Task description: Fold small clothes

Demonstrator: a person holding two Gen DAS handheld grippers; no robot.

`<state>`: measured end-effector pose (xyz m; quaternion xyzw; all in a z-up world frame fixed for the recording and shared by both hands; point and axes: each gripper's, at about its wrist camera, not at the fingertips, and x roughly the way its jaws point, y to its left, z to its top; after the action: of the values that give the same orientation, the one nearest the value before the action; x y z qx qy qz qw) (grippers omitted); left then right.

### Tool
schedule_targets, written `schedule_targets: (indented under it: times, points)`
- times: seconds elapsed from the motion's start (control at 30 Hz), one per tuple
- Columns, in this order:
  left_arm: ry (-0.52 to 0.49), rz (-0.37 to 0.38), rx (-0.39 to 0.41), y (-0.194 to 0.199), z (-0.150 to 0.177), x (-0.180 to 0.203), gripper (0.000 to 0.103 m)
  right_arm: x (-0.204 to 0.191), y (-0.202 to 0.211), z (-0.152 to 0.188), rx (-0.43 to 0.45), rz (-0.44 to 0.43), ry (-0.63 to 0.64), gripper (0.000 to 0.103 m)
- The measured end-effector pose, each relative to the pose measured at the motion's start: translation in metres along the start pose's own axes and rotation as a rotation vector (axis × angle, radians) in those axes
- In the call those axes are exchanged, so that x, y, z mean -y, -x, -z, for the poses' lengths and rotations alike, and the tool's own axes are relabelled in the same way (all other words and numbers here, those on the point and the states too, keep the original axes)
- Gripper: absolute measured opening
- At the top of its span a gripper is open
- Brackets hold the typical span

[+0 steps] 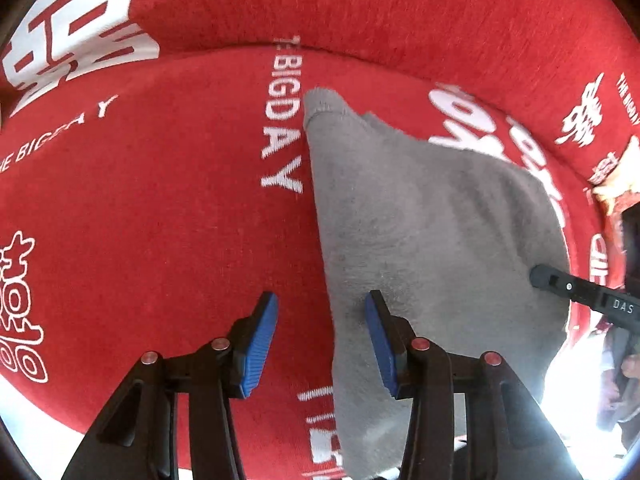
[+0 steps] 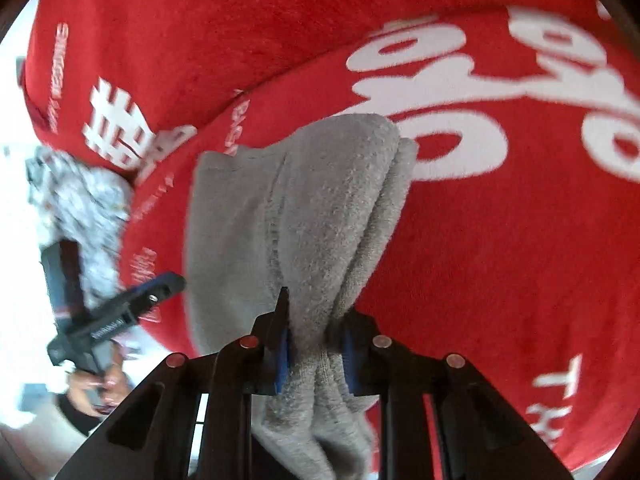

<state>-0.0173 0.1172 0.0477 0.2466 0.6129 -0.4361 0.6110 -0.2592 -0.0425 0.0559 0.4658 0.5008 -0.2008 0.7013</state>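
Observation:
A grey terry cloth garment (image 1: pixel 420 220) lies on a red blanket (image 1: pixel 160 200). My left gripper (image 1: pixel 320 300) hovers open over the garment's left edge; one blue pad is above the blanket, the other above the cloth, and neither touches it. A black finger of my right gripper (image 1: pixel 560 284) reaches onto the garment's right side. In the right wrist view my right gripper (image 2: pixel 316 320) is shut on a bunched fold of the grey garment (image 2: pixel 320 200), which hangs forward from the pads in pleats. The left gripper (image 2: pixel 160 292) shows at the left, beside the cloth.
The red blanket (image 2: pixel 480 260) has white lettering and rises into a padded back (image 1: pixel 360 8) beyond a crease. A mottled grey-white fabric (image 2: pixel 80 200) lies past its left edge. A person's hand (image 2: pixel 96 388) holds the left gripper's handle. Bright floor shows at the blanket's border.

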Motion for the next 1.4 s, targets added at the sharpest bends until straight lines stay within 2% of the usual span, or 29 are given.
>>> schedule_targets:
  times: [0.03, 0.07, 0.13, 0.17, 0.3, 0.37, 0.4, 0.43, 0.5, 0.63, 0.73, 0.8, 0.9, 1.17, 1.4]
  points:
    - [-0.002, -0.005, -0.001, -0.006, 0.002, 0.003, 0.047, 0.008, -0.011, 0.000, -0.015, 0.057, -0.010, 0.025]
    - [-0.001, -0.008, 0.004, -0.009, 0.002, 0.007, 0.047, 0.024, -0.014, 0.003, -0.025, 0.076, -0.028, 0.028]
    - [-0.021, -0.041, 0.024, -0.009, 0.002, 0.014, 0.048, 0.045, -0.015, 0.007, -0.013, 0.079, -0.116, 0.040]
    - [-0.035, -0.070, 0.031, -0.008, 0.003, 0.016, 0.054, 0.053, -0.010, 0.010, -0.003, 0.068, -0.150, 0.040]
    - [-0.039, -0.131, 0.021, -0.003, 0.004, 0.017, 0.054, 0.061, 0.013, 0.024, 0.022, 0.122, -0.195, 0.041]
    - [-0.028, -0.169, 0.005, 0.005, 0.006, 0.013, 0.054, 0.063, 0.022, 0.029, 0.026, 0.164, -0.194, 0.035]
    - [-0.023, -0.169, 0.000, 0.008, 0.008, 0.011, 0.054, 0.061, 0.028, 0.031, 0.030, 0.169, -0.193, 0.025]
    - [-0.015, -0.160, -0.003, 0.012, 0.011, 0.011, 0.054, 0.059, 0.032, 0.033, 0.035, 0.146, -0.197, 0.021]
    - [-0.011, -0.158, -0.002, 0.019, 0.015, 0.014, 0.054, 0.049, 0.041, 0.037, 0.057, 0.073, -0.193, 0.021]
    - [-0.015, -0.158, -0.004, 0.023, 0.027, 0.028, 0.054, 0.012, 0.040, 0.044, 0.058, 0.061, -0.084, 0.021]
    - [-0.017, -0.174, -0.037, 0.012, 0.035, 0.034, 0.054, -0.011, 0.022, 0.045, 0.017, 0.109, -0.007, 0.021]
    - [-0.015, -0.184, -0.033, 0.009, 0.039, 0.035, 0.054, -0.011, 0.007, 0.045, -0.011, 0.153, 0.006, 0.021]
    - [-0.002, -0.175, -0.038, 0.009, 0.038, 0.033, 0.054, 0.003, -0.007, 0.043, -0.033, 0.201, -0.034, 0.013]
    - [0.008, -0.182, -0.058, 0.010, 0.039, 0.032, 0.054, 0.022, 0.008, 0.045, -0.050, 0.191, -0.129, 0.014]
    - [0.013, -0.188, -0.096, 0.012, 0.042, 0.033, 0.054, 0.015, 0.017, 0.055, -0.076, 0.185, -0.152, 0.014]
